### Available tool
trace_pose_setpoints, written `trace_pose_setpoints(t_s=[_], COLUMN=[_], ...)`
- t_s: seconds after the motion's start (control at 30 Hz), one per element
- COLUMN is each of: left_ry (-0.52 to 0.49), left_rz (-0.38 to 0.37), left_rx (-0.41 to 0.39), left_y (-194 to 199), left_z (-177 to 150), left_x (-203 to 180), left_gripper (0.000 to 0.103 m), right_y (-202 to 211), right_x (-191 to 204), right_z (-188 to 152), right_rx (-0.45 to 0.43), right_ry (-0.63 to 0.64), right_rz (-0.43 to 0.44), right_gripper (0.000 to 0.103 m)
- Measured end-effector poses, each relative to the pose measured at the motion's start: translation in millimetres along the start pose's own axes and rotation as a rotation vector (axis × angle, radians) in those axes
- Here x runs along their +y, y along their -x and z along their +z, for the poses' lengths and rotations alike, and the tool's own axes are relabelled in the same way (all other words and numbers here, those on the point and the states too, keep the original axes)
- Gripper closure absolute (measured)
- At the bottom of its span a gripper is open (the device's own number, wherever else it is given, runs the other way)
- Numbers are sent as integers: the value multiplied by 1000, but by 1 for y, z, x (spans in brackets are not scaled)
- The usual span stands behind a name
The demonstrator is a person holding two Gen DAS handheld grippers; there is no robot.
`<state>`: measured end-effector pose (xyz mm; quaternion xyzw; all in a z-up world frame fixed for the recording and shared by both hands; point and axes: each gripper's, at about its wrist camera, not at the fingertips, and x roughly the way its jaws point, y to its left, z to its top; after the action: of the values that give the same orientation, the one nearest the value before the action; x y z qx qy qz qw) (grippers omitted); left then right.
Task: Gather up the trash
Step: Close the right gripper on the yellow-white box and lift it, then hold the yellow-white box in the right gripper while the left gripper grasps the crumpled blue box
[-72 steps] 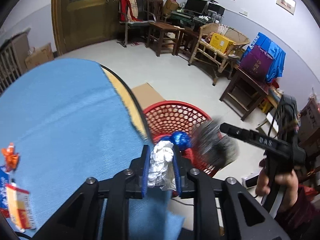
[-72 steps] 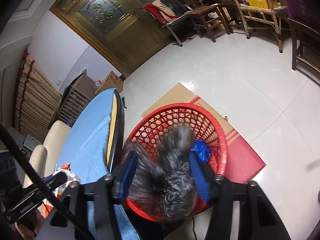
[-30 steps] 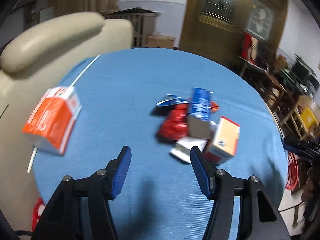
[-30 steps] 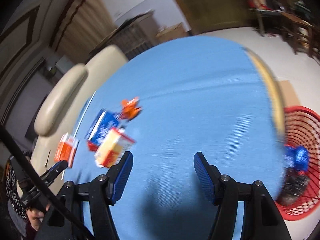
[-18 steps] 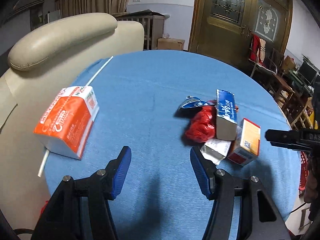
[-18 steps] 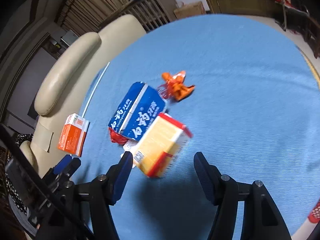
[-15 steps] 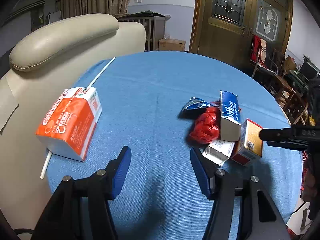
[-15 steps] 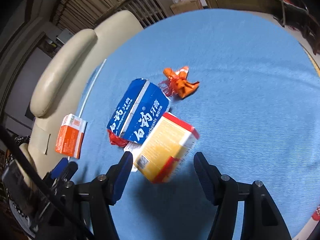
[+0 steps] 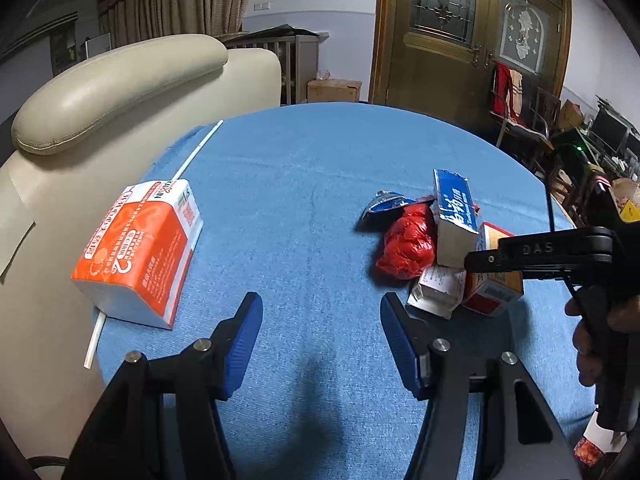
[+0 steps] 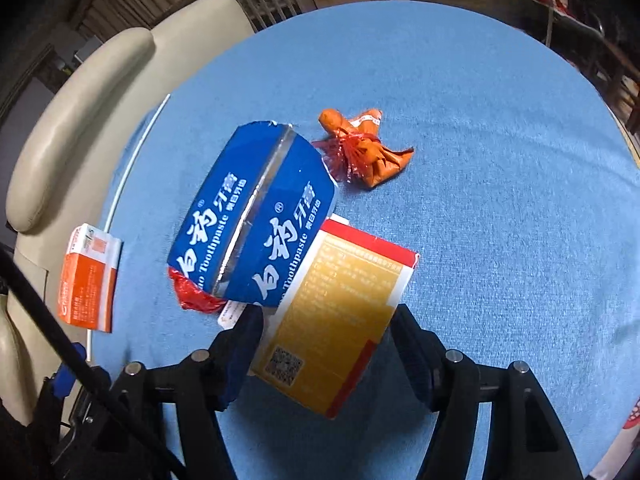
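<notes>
Both wrist views look down at the blue table [image 9: 320, 184], sharing it.

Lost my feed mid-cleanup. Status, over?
Left gripper open, empty. Right gripper jaws opening astride yellow-and-red cardboard box. Blue toothpaste carton leans on it.

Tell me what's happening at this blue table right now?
A person is clearing trash with two tools. The right hand-held gripper is down over the yellow and red box, its jaws opening around it, not yet pressing. That box lies against a blue toothpaste box. The left hand-held gripper hangs open and empty above the blue tablecloth, an orange tissue pack off to its left.
</notes>
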<state>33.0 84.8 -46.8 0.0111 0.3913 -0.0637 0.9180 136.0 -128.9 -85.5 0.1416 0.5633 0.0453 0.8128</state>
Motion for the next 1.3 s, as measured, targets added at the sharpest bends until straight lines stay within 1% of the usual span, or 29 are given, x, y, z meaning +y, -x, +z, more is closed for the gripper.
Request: trace_pose_setpoints(t_s=[0.1,0.2,0.33,0.37,0.47,0.5,0.57,0.63,0.7,0.73,0.8,0.9,0.97,1.07,1.13,1.17,1.2,1.23,1.27,1.3], left_ry=[9,23,41,45,64,79,99,128,163,188,216,245,274,309,320,326,334,354,371,384], left_rz=[-17,-31,-73,-87,-119,-131,-157,-206,-235,-272,-312,-371,-393,-462,-467,-473,-481,-498,-505,-511], left_rx=[6,9,33,42,64,75,89,121,141,155,169,230,257,286,293,296,302,322,338,351], left_y=[0,-1,-8,-12,-28,-37,-52,-75,-91,-103,-117,-147,-161,-173,-178,-181,-184,-189,-193,-196], left_z=[0,1,7,10,22,29,41,59,72,82,93,109,114,115,116,117,117,115,113,110], left_x=[1,3,5,5,8,11,14,16,16,15,13,2,-5,-15,-21,-23,-24,-25,-26,-27], left_gripper=[41,41,41,41,41,41,41,41,41,41,41,41,41,42,43,47,58,63,73,75], right_y=[-3,-1,4,7,12,13,17,22,27,29,32,35,35,35,36,37,39,39,40,41], right_x=[0,-1,-12,-16,-28,-33,-40,-45,-49,-50,-51,-51,-52,-52,-54,-54,-54,-55,-55,-56], right_z=[-1,-5,-10,-13,-18,-20,-27,-33,-41,-43,-48,-55,-56,-57,-58,-58,-59,-60,-61,-61], right_rx=[-23,-51,-62,-66,-72,-69,-72,-74,-74,-73,-72,-71,-67,-64,-63,-64,-65,-64,-64,-64], right_ry=[31,96,111,115,129,129,130,143,156,162,169,169,163,161,159,158,159,159,158,156], right_rz=[6,-12,8,6,-11,-13,-14,-21,-23,-20,-14,1,12,22,30,34,36,39,43,47], right_gripper=[34,40,47,47,55,55,55,55,55,55,55,56,56,56,56,56,56,56,55,56])
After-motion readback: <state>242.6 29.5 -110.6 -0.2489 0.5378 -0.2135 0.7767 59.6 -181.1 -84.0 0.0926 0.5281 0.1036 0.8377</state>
